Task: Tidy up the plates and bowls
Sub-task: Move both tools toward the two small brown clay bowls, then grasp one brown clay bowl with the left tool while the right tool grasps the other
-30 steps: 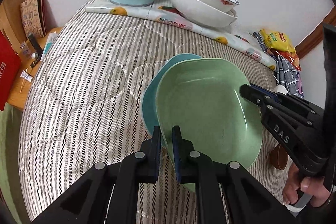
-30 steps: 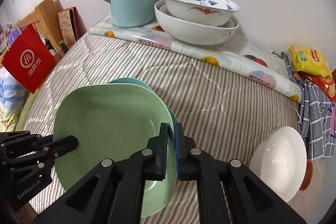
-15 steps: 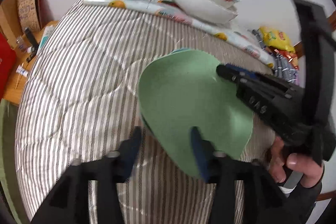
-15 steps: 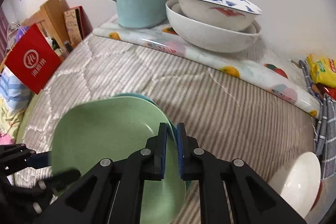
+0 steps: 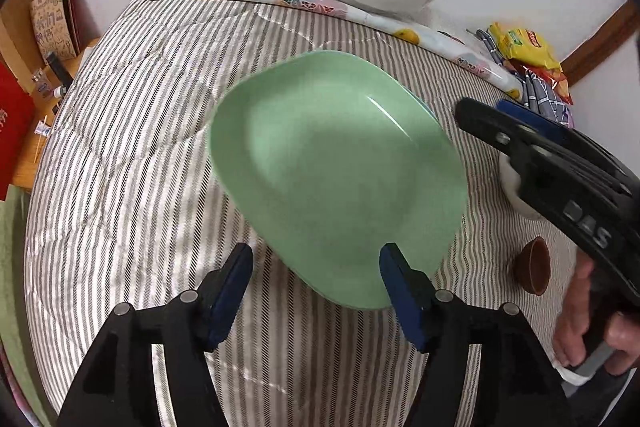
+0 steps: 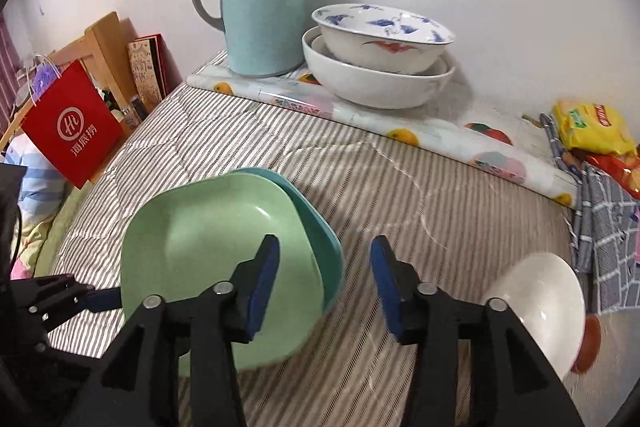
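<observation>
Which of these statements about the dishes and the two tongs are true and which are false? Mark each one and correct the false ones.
1. The green plate lies on top of a blue plate. True.
2. The right tongs are clamped on the green plate. False: they are open and grip nothing.
3. The patterned bowl sits inside the larger white bowl. True.
4. The jug stands to the right of the stacked bowls. False: in the right wrist view it is on their left.
5. The left tongs are open. True.
6. The small white bowl is stacked on the green plate. False: it sits apart, on the striped cloth.
</observation>
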The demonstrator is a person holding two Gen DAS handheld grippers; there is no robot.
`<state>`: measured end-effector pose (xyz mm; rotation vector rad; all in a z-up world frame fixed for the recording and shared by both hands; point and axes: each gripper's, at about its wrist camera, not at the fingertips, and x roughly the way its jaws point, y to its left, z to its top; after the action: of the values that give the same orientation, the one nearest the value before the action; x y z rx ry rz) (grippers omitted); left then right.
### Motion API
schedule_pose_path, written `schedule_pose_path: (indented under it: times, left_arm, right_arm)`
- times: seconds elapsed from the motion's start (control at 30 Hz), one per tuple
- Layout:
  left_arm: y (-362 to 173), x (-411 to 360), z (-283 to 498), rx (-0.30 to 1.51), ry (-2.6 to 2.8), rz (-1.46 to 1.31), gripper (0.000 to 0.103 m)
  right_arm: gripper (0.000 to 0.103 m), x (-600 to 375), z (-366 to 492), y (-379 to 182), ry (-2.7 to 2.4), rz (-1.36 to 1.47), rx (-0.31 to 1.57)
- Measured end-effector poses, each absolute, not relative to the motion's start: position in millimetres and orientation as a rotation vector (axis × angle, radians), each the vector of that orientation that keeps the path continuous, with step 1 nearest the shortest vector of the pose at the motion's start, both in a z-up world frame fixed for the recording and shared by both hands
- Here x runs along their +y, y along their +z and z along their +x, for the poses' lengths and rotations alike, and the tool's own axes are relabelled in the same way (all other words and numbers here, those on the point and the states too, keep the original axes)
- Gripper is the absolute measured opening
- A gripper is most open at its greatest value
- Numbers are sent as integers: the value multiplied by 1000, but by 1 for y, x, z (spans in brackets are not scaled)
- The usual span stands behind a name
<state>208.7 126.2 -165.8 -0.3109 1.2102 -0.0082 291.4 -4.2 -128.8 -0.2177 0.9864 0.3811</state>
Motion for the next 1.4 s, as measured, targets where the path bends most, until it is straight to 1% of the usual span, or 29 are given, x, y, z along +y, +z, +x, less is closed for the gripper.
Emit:
schedule_pose_path:
  times: [0.03,0.17,0.2,0.27,0.37,0.53,0.73,0.9,0.97,1.17,1.4]
  left_arm:
    - [-166,124,208,1211,-2,-308,65]
    - [-164,117,206,1198,23,-318,66]
    - [-164,115,207,1183,31,-315,70]
    - [-164,110,210,1162,47,-292,79]
    - [-164,105,212,1154,84,-264,79]
    - [-156,104,205,1150,142,-260,79]
    - [-141,90,192,1088,138,-218,79]
    - [-151,71,193,1125,92,-260,79]
    - [-153,63,193,1133,112,-236,79]
    - [-147,40,190,1119,124,-205,79]
    - [-134,6,183,1063,60,-137,79]
  right_arm:
    - [53,-8,288,-127,376,-215,982]
    - [53,-28,274,-118,351,-202,970]
    - [54,-35,269,-116,342,-194,968]
    - [57,-49,261,-113,328,-177,966]
    - [61,-71,248,-107,300,-149,953]
    - [62,-112,227,-100,245,-118,934]
    - [62,-168,203,-95,171,-48,918]
    - [62,-208,180,-101,166,32,943]
    - [62,-220,172,-103,158,46,944]
    - [62,-249,150,-111,136,74,960]
    - [62,-263,141,-129,101,54,991]
